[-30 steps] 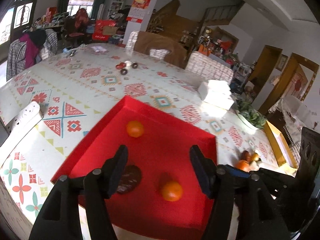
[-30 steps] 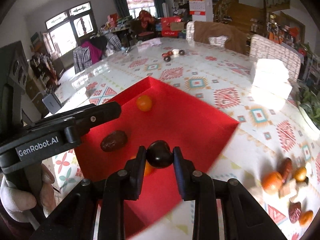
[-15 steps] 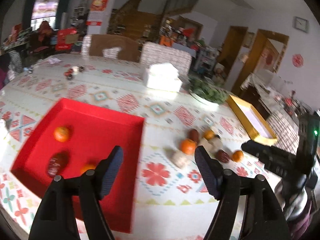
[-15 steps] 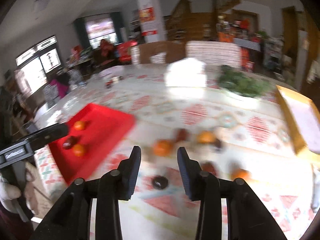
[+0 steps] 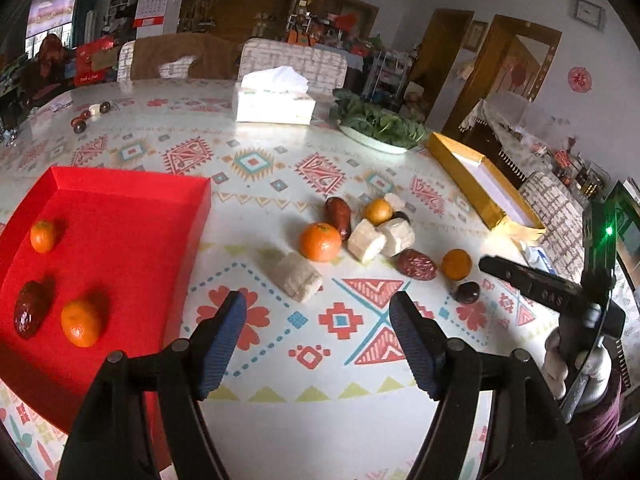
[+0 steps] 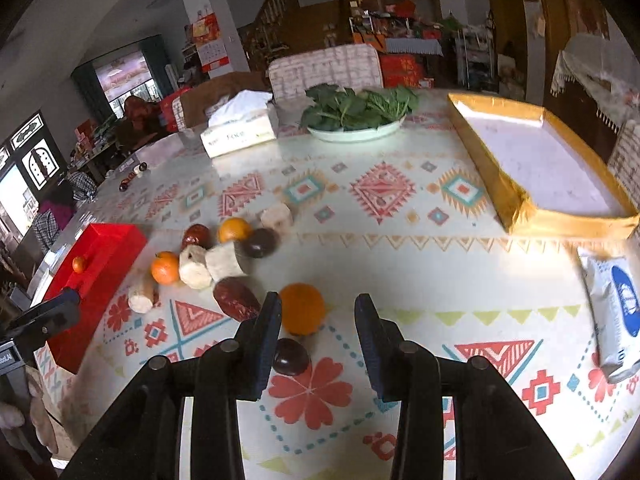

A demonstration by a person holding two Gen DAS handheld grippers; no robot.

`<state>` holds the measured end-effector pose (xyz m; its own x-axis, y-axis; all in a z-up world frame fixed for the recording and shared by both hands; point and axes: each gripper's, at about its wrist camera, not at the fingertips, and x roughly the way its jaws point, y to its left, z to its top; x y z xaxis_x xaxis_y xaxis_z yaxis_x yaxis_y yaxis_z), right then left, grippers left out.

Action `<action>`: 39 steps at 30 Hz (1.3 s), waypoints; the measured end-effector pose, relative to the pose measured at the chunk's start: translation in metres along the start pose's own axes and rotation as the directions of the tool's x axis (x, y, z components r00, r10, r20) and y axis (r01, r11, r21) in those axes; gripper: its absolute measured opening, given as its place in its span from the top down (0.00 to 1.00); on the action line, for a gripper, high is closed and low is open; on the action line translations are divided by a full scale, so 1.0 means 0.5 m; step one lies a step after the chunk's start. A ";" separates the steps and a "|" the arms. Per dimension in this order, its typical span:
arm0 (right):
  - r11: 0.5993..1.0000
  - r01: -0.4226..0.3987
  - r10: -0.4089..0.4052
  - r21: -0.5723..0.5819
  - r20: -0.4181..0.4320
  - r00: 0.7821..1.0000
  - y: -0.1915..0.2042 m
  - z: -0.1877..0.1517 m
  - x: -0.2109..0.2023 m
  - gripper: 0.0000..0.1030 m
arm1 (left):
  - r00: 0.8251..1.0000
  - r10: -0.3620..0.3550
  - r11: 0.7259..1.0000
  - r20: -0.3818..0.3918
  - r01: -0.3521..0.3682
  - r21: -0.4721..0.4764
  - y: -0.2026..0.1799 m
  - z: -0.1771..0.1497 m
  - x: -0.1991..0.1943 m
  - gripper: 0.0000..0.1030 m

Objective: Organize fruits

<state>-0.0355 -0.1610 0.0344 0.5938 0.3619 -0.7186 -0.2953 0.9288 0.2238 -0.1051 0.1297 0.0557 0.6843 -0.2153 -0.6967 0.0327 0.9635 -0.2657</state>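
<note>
My right tool is open and empty; the orange lies on the desk just ahead, slightly left. My left tool, open too, is farther.

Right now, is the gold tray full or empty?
Empty. The gold tray shows only its bare pale floor in the right wrist view; the fruit lies on the table or in the red tray.

Left claw & right claw both gape, angled down, nothing gripped.
</note>
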 end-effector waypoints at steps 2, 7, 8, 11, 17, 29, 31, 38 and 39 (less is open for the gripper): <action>1.000 -0.015 0.015 -0.015 -0.027 1.000 0.002 -0.015 0.012 0.60 | 1.000 0.006 1.000 0.006 -0.006 -0.012 0.010 0.001 0.001 0.29; 0.997 -0.049 0.044 -0.060 -0.076 0.996 0.038 -0.040 0.044 0.63 | 0.999 0.023 0.998 0.028 -0.022 -0.062 0.046 0.006 -0.016 0.29; 0.996 -0.057 0.051 -0.071 -0.088 0.995 0.047 -0.041 0.047 0.67 | 0.999 0.026 0.997 0.033 -0.024 -0.071 0.054 0.005 -0.021 0.29; 0.991 -0.008 -0.005 -0.136 -0.096 0.995 0.080 -0.048 0.048 0.72 | 0.999 0.031 0.995 0.042 -0.027 -0.099 0.078 -0.003 -0.037 0.29; 0.987 -0.031 0.019 -0.160 -0.080 0.997 0.129 -0.042 0.018 0.73 | 0.998 -0.001 0.989 0.056 0.009 -0.149 0.107 -0.027 -0.060 0.29; 0.865 -0.432 0.408 -0.255 -0.142 0.902 0.467 0.022 0.061 0.72 | 0.930 0.243 0.890 0.274 -0.101 -0.445 0.377 -0.103 -0.307 0.29; 0.848 -0.451 0.418 -0.277 -0.173 0.892 0.524 0.013 0.088 0.72 | 0.920 0.273 0.871 0.280 -0.113 -0.477 0.406 -0.114 -0.328 0.29; 0.848 -0.452 0.407 -0.277 -0.208 0.890 0.582 0.001 0.142 0.70 | 0.926 0.263 0.866 0.270 -0.103 -0.490 0.433 -0.121 -0.318 0.29; 0.849 -0.454 0.412 -0.271 -0.199 0.889 0.576 0.003 0.137 0.64 | 0.930 0.253 0.870 0.268 -0.097 -0.484 0.432 -0.120 -0.313 0.29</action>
<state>-0.0788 0.1316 0.0504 0.2576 0.6883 -0.6781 -0.7231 0.6028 0.3372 -0.2487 0.3619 0.0674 0.8395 0.0861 -0.5364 -0.3906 0.7820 -0.4858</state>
